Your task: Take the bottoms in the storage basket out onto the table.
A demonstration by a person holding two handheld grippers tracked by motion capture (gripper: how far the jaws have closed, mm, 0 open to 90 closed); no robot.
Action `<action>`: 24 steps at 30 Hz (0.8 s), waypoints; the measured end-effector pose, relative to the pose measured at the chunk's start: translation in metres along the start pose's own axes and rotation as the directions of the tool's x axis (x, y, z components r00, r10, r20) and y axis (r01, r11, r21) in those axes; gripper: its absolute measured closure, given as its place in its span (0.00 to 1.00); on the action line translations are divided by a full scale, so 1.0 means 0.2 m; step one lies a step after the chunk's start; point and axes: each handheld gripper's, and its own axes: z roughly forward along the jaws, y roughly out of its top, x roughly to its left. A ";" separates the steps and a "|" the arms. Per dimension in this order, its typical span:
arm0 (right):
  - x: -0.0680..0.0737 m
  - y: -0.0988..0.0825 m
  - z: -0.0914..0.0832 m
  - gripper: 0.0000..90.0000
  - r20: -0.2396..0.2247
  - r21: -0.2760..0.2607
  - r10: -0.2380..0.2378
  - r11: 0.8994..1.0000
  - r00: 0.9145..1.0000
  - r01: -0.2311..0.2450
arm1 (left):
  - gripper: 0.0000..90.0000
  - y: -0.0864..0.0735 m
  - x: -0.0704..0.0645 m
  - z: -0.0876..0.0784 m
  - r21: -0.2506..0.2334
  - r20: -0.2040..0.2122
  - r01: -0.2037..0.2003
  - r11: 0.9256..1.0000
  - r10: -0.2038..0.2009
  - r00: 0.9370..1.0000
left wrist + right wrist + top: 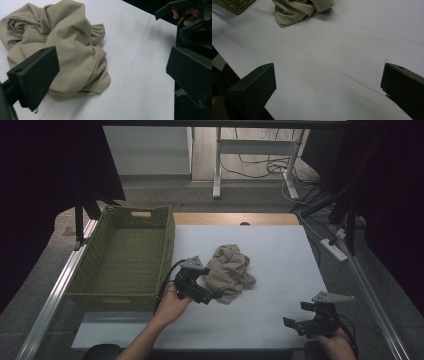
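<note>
A lab: black curtains [45, 180], a framed table [280, 245], cables [260, 167] trailing across the floor.

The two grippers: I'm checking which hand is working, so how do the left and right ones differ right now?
The left gripper is at the beige cloth, its open jaws beside the near edge of the cloth; the right gripper is apart from it, near the table's front right corner. The left sits beside the green basket; the right is far from it. Both are open and hold nothing.
</note>
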 end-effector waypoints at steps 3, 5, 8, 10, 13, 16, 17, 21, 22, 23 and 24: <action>0.00 0.00 0.00 0.01 -0.002 0.001 0.000 1.000 1.000 0.000 | 0.00 -0.01 -0.01 -0.01 0.005 -0.006 -0.006 1.000 0.006 1.000; 0.00 0.00 0.00 0.01 -0.001 0.001 -0.001 1.000 1.000 0.001 | 0.00 -0.02 -0.01 -0.01 0.007 -0.004 -0.003 1.000 0.003 1.000; 0.00 0.00 0.00 0.01 -0.002 0.001 0.000 1.000 1.000 0.000 | 0.00 -0.04 -0.02 -0.01 0.003 0.004 0.012 1.000 -0.012 1.000; 0.00 0.00 0.00 0.01 -0.003 0.001 0.002 1.000 1.000 -0.002 | 0.00 -0.05 -0.02 -0.02 -0.003 0.018 0.020 1.000 -0.019 1.000; 0.00 0.00 0.00 0.01 -0.003 -0.002 0.002 1.000 1.000 -0.002 | 0.00 -0.06 -0.02 -0.03 -0.004 0.037 0.025 1.000 -0.025 0.999; 0.00 0.00 0.00 0.01 -0.004 -0.001 0.004 1.000 1.000 -0.004 | 0.00 -0.07 -0.03 -0.03 -0.001 0.047 0.025 1.000 -0.025 0.999; 0.00 0.00 0.00 0.01 -0.004 -0.001 0.004 1.000 1.000 -0.004 | 0.00 -0.07 -0.03 -0.04 0.001 0.047 0.025 1.000 -0.025 0.999; 0.00 0.00 0.00 0.01 -0.005 -0.002 0.005 1.000 1.000 -0.005 | 0.00 -0.09 -0.04 -0.05 -0.001 0.043 0.027 1.000 -0.027 0.999; 0.00 0.00 0.00 0.01 -0.005 -0.002 0.005 1.000 1.000 -0.005 | 0.00 -0.10 -0.04 -0.06 -0.001 0.041 0.027 1.000 -0.027 0.999; 0.00 0.00 0.00 0.01 -0.005 -0.002 0.004 1.000 1.000 -0.004 | 0.00 -0.10 -0.04 -0.06 -0.001 0.036 0.025 1.000 -0.025 0.999; 0.00 0.00 0.00 0.01 -0.004 -0.002 0.004 1.000 1.000 -0.004 | 0.00 -0.11 -0.05 -0.07 -0.004 0.033 0.026 1.000 -0.026 0.999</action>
